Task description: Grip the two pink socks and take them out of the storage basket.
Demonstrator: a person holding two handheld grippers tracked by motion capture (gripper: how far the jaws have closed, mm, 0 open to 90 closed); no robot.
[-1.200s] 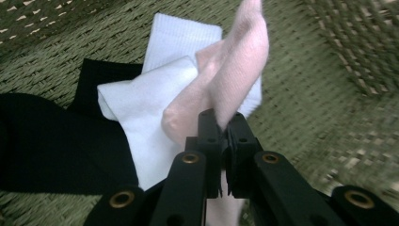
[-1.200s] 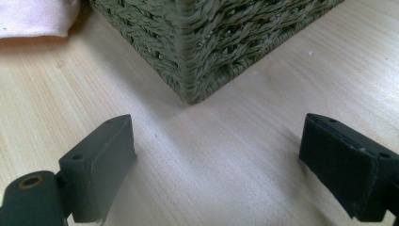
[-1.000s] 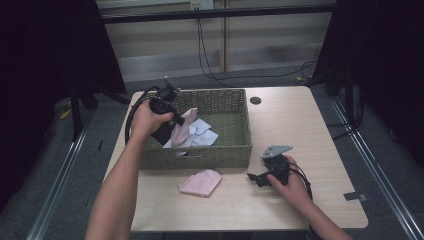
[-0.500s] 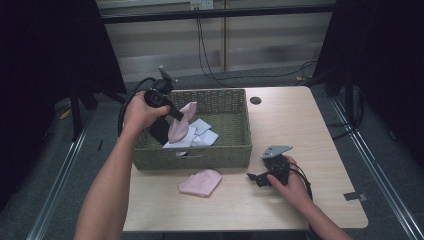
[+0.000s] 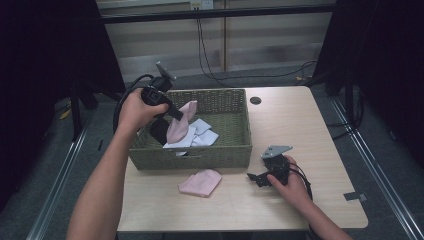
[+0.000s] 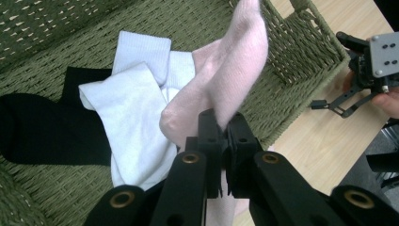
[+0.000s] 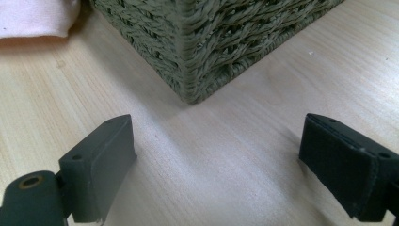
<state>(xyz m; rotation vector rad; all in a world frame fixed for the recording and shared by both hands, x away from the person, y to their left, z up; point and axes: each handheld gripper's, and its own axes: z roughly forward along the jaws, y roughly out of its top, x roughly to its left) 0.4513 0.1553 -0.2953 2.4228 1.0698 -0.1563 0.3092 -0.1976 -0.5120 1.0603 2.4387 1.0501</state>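
Left gripper point(image 6: 220, 129) above the green basket point(image 5: 220, 155), fingers point(image 6: 209, 123) clamped on a pink sock point(image 6: 221, 84) hanging over the basket's inside. White socks point(image 6: 136, 108) and a black sock point(image 6: 42, 132) lie on the basket floor. Second pink sock point(image 5: 200, 182) on the table point(image 5: 300, 125), just in front of the basket. Right gripper point(image 7: 216, 165) low on the table by the basket's corner, fingers wide apart, holding nothing.

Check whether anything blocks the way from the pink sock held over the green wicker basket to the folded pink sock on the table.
The left gripper holds the pink sock above the green wicker basket. Only the basket's front wall lies between it and the folded pink sock on the wooden table. The sock looks high enough to pass over.
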